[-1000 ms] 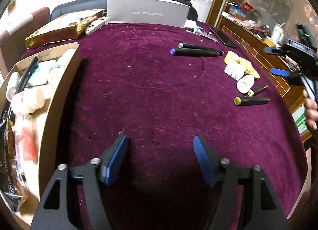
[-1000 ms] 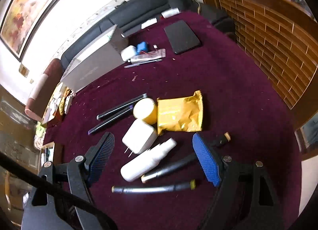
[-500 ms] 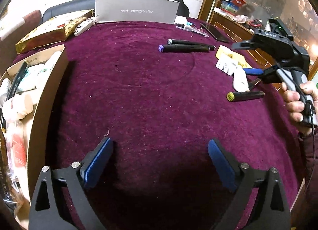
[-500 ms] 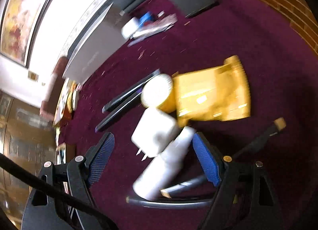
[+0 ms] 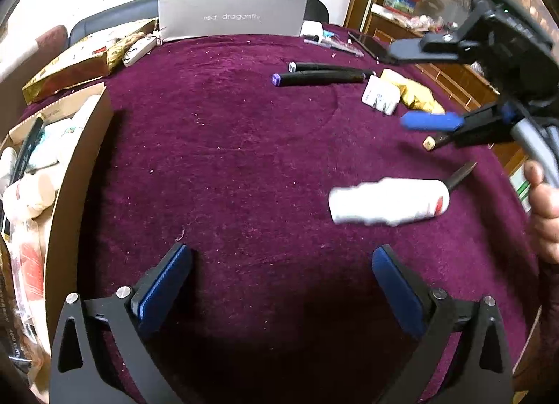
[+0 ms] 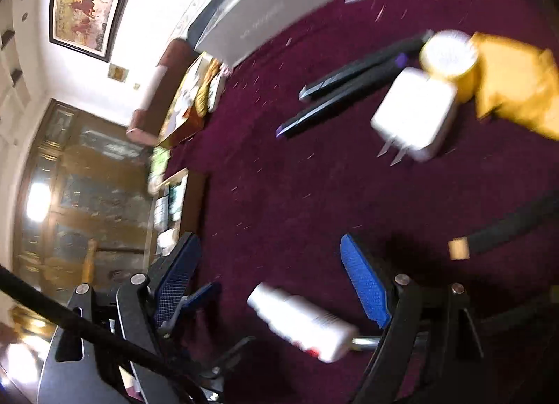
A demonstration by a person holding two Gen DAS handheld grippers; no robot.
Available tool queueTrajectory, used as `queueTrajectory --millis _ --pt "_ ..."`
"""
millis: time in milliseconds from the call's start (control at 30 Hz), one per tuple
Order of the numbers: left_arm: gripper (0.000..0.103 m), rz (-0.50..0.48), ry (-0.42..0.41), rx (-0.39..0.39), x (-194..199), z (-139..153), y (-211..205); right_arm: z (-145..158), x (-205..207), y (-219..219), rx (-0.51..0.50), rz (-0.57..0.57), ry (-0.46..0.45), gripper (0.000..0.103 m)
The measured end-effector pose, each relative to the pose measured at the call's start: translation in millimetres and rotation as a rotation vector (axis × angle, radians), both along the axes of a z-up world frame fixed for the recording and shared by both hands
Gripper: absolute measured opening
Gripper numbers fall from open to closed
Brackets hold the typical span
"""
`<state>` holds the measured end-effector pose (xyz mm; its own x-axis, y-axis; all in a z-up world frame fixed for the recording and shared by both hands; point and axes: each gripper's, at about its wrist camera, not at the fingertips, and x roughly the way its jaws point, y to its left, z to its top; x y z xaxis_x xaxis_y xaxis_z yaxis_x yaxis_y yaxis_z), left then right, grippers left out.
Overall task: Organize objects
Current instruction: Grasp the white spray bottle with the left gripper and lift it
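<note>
Left claw [image 5: 281,276] wide open, empty, low over the maroon surface [image 5: 227,159]. Nothing between its pads.

Right claw [image 6: 269,278] also wide open, nothing gripped. White bottle [image 6: 300,322] shows between its fingers near the bottom of the right wrist view, blurred; in the left wrist view the same bottle [image 5: 387,199] lies on its side on the cloth, right of centre, apart from both claws. Can't tell from the blur whether it's fully at rest.

Around the bottle:
- dark pen [image 5: 461,171] just behind its base end, tip poking out
- another pen with a tan end cap [image 6: 503,229] off to the right claw's right; in the left view it's partly hidden by the right claw [image 5: 433,121]
- thin metal-tipped thing under the bottle's base in the right view, too blurred to name

Further back:
- white charger [image 5: 380,98], prongs toward the camera, touching the yellow pouch [image 5: 417,96]
- round yellow-rimmed lid or jar [image 6: 449,53] against the charger and pouch
- two black markers [image 5: 321,74] side by side, one with a purple cap, just left of the charger
- grey box [image 5: 232,13] upright at the far edge
- gold box [image 5: 80,61] at far left, white remote [image 5: 139,49] beside it
- black tablet [image 5: 370,44] far right

Open cardboard box [image 5: 85,145] along the left edge, already packed with bottles and tubes. Clear run of cloth between it and the bottle.
</note>
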<state>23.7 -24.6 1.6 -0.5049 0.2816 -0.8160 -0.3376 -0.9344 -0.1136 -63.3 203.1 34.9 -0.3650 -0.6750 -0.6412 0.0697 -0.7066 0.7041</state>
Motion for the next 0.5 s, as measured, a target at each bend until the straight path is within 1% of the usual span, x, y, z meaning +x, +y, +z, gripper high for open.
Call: queueTrajectory --millis 67,133,233,267,300,333,400,433,500 --pt "0.101 -0.005 0.002 -0.024 0.3 -0.7 3.5 5.2 6.7 7.0 0.044 -0.007 0.019 0.084" --pt "0.101 0.0 0.001 -0.004 1.1 0.2 1.1 5.5 16.1 11.1 0.05 0.004 0.014 0.084" --pt "0.1 0.013 -0.014 0.083 4.3 4.8 -10.3 0.2 30.4 12.7 -0.008 0.023 -0.012 0.084" --pt "0.1 0.007 -0.013 0.124 7.5 8.3 -14.1 -2.6 35.0 12.7 -0.028 0.028 -0.018 0.084" --pt "0.1 -0.006 -0.005 0.144 9.8 12.0 -14.9 -5.5 37.8 10.7 -0.049 0.034 -0.026 0.084" --pt "0.1 -0.036 0.023 0.15 16.3 18.7 -13.4 -9.7 38.8 5.8 -0.075 0.042 -0.038 0.084" --pt "0.1 -0.071 0.053 0.122 24.4 25.8 -7.6 -18.4 44.3 1.5 -0.121 0.056 -0.064 0.084" --pt "0.101 -0.085 0.054 0.1 28.9 28.0 -3.2 -23.8 47.6 -1.8 -0.129 0.059 -0.081 0.084" --pt "0.101 -0.089 0.034 0.11 32.4 28.4 -0.4 -32.8 52.8 -9.1 -0.138 0.069 -0.106 0.084"
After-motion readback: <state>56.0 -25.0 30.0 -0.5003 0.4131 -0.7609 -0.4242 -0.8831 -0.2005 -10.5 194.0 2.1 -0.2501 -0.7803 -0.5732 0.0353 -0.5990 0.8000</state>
